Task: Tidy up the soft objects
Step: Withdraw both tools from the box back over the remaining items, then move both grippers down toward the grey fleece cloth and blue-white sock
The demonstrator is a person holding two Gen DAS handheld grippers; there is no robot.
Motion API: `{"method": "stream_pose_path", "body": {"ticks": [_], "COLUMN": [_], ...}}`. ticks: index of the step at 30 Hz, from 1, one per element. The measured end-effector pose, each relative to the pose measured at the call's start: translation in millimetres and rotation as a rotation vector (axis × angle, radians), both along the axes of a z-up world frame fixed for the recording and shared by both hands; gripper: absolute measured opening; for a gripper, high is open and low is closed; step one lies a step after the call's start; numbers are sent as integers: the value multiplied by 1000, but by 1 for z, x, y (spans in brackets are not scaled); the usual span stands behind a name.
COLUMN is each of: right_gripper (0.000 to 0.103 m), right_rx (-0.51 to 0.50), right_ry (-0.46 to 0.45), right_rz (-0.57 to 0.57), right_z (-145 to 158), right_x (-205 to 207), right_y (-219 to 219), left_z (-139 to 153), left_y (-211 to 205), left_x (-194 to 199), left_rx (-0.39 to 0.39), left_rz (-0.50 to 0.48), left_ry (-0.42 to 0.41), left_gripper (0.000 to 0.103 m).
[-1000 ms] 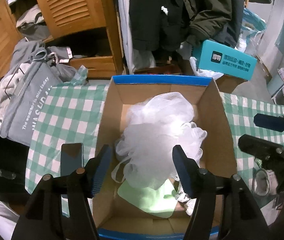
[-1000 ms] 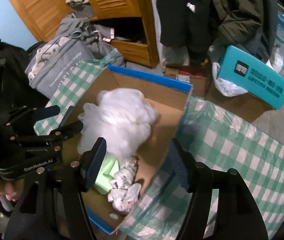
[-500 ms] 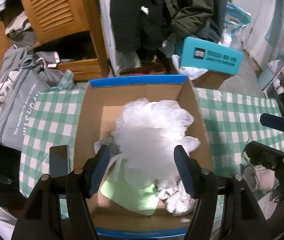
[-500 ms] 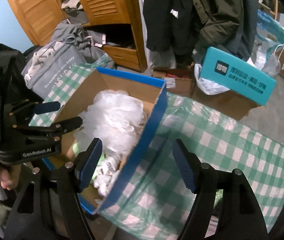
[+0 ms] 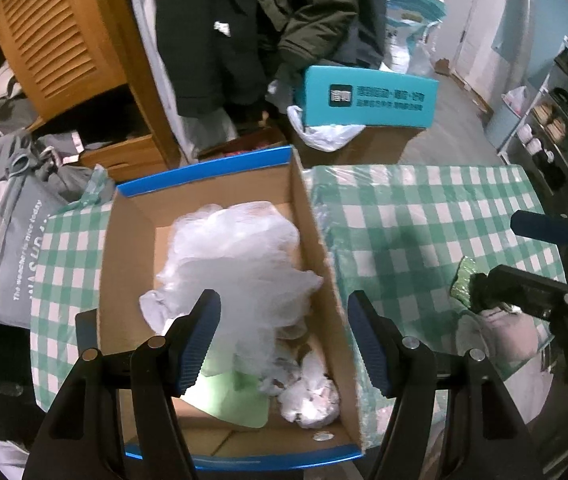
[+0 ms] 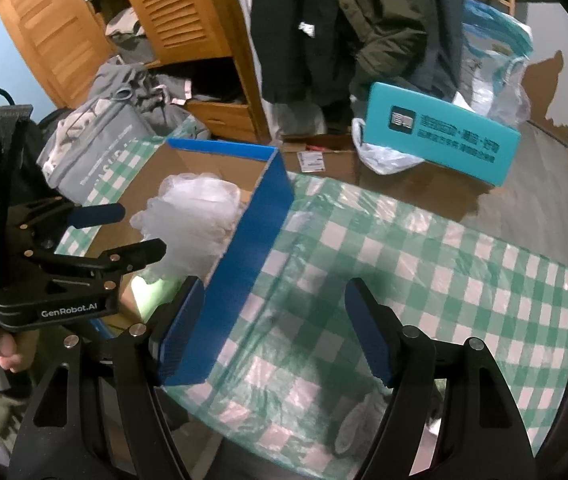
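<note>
A cardboard box with blue rim (image 5: 315, 240) stands on the green checked tablecloth (image 5: 423, 220). In it lie a white mesh bath pouf (image 5: 240, 256), a pale green sponge (image 5: 232, 396) and crumpled white soft things (image 5: 307, 392). My left gripper (image 5: 284, 336) is open and empty, above the box's near end. My right gripper (image 6: 276, 332) is open and empty, over the cloth beside the box's blue side wall (image 6: 244, 260); it also shows in the left wrist view (image 5: 523, 260). The pouf shows in the right wrist view (image 6: 196, 220).
A teal box (image 5: 367, 98) on a brown carton sits behind the table. Dark coats (image 5: 284, 20), a wooden louvred wardrobe (image 5: 52, 40) and a grey bag (image 5: 8, 248) stand at the back and left. A small green thing (image 5: 461, 284) lies near the cloth's right edge.
Both grippers have drawn back and swung to the right. The right gripper has left the box and now hangs over the cloth. The pouf stays in the box.
</note>
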State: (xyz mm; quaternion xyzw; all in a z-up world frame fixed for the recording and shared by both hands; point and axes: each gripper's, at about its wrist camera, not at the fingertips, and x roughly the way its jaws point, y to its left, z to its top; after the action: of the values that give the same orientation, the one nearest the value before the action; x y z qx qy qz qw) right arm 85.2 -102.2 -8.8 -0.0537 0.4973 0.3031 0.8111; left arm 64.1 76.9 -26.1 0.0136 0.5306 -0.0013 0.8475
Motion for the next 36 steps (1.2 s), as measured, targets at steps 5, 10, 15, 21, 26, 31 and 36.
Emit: {"method": "stream_pose_path", "body": {"ticks": [5, 10, 15, 21, 26, 31, 36], "right_gripper": [74, 74, 74, 74, 74, 74, 74], "right_rx": [11, 13, 7, -8, -18, -36, -53], "right_ry": [-4, -22, -22, -11, -6, 17, 35], "right_rz": [-28, -48, -87, -133, -159, -183, -198], "right_z": [3, 7, 5, -1, -6, -18, -29], "right_x": [0, -1, 1, -1, -6, -11, -15], "right_y": [-23, -47, -75, -107, -127, -147, -161], "left_z": [-1, -8, -20, -27, -32, -44, -58], "left_y": [-27, -57, -85, -111, -127, -142, -150], "left_x": [-1, -2, -4, -6, -6, -6, -7], "left_rx": [13, 30, 35, 27, -1, -18, -57], "left_rz": [-54, -124, -187, -234, -252, -280, -279], "left_ry": [9, 34, 68, 94, 113, 147, 178], "left_gripper": [67, 67, 67, 67, 68, 68, 67]}}
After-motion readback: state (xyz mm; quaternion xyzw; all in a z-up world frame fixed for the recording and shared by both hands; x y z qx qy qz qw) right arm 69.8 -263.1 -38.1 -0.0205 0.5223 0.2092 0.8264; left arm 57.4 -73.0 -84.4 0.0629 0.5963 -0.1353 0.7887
